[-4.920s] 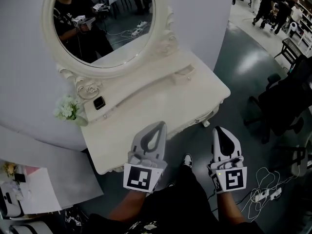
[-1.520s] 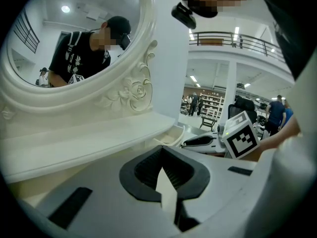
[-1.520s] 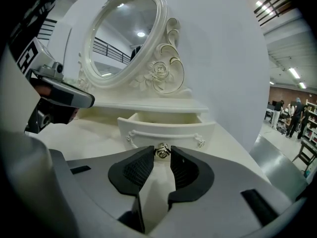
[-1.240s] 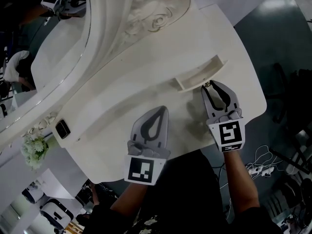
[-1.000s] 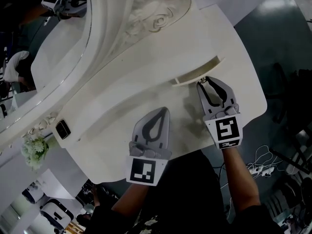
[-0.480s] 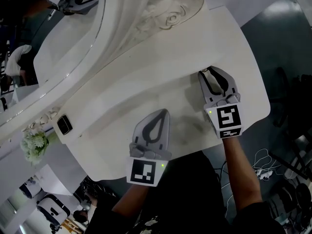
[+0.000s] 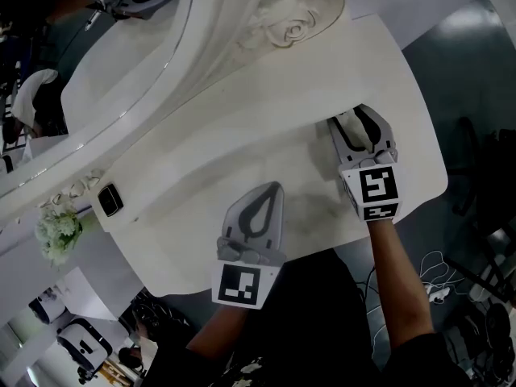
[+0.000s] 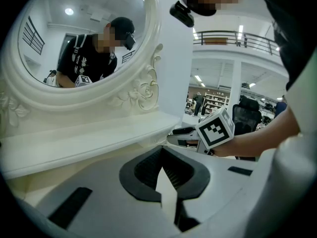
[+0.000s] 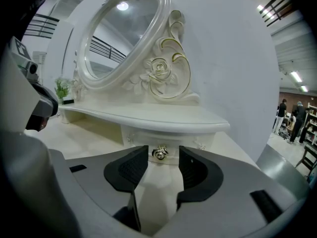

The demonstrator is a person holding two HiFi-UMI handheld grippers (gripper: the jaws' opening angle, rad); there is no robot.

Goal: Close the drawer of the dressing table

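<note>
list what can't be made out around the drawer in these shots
- Head view: the drawer front is hidden under the shelf and behind the right gripper.
- Right gripper view: its opening jaws, with the knob unpressed in their gap, cover the drawer front's lower edge.
- Head view: the dark object by the flowers is too small to identify.

The left hand-held gripper point(image 7: 272, 190) points forward and slightly downward, its jaws closed tip to tip with nothing between them. The right hand-held gripper point(image 7: 352, 119) reaches farther ahead at the same tilt; its jaws are opening, and the drawer knob point(image 9: 159, 153) sits in the gap at their tips, clear of both pads. Both bare forearms point(image 7: 395, 272) extend from the body, well apart.
</note>
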